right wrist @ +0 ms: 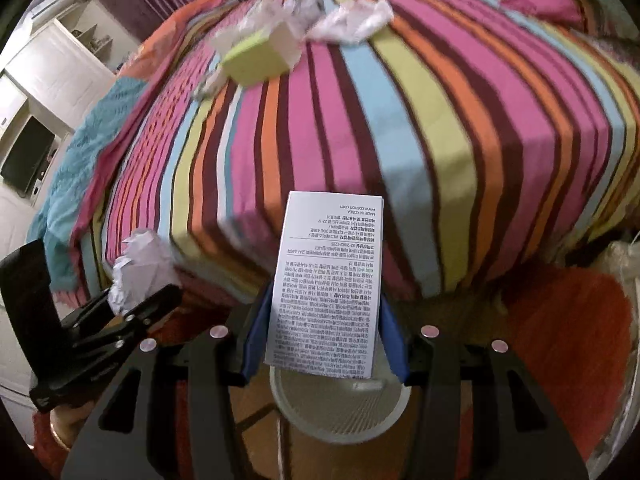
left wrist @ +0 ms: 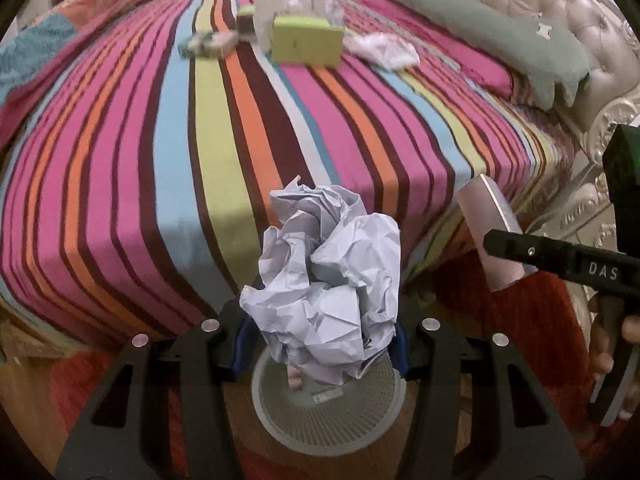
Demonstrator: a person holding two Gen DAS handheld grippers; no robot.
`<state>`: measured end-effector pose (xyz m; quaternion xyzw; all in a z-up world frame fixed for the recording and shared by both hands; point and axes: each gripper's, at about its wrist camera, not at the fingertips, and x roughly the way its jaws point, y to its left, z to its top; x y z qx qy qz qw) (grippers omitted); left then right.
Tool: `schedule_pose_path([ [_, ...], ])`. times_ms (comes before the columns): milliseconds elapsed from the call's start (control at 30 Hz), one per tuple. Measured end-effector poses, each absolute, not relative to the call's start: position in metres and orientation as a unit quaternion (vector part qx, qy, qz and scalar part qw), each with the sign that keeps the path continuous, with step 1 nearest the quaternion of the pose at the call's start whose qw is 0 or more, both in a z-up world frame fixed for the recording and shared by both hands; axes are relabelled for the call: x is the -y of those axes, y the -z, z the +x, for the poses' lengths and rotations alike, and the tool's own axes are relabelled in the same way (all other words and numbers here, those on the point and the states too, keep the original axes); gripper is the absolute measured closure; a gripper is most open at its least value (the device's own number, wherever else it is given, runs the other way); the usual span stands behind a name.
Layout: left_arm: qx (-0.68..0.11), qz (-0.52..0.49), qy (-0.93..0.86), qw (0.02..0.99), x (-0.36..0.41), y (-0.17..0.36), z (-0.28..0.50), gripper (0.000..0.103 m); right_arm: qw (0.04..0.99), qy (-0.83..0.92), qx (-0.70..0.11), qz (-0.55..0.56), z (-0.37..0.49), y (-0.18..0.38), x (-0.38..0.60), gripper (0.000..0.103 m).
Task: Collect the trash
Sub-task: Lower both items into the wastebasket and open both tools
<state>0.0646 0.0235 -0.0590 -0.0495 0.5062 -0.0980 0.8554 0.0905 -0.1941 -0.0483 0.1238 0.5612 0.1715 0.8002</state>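
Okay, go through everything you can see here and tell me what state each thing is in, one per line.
left gripper: shut on crumpled paper
right gripper: shut on printed white box
waste basket: open-topped, on the floor below both grippers
green box: lying on the striped bed
plastic wrappers: loose on the bed

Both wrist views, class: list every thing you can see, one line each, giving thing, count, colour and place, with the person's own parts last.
Crumpled paper ball: one, white, clamped in the left gripper.
Printed cardboard box: one, white with black text, clamped in the right gripper.
Round mesh wastebasket: one, pale grey, on the floor below both grippers.
Cardboard box: one, lime green, far on the bed.
Crumpled plastic wrap: one, white, beside the green box.
Striped bedspread: one, multicoloured, covering the bed.
Long pillow: one, grey-green, by the headboard.
Rug: one, red-orange, on the floor.
Left gripper: black, blue pads, shut.
Right gripper: black, blue pads, shut.
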Motion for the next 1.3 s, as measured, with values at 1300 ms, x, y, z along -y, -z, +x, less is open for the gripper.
schedule_pose_path([
  [1300,-0.796,0.004,0.092,0.598,0.029,0.248,0.081,0.051,0.546,-0.097,-0.806,0.207,0.082,0.229,0.175,0.056],
])
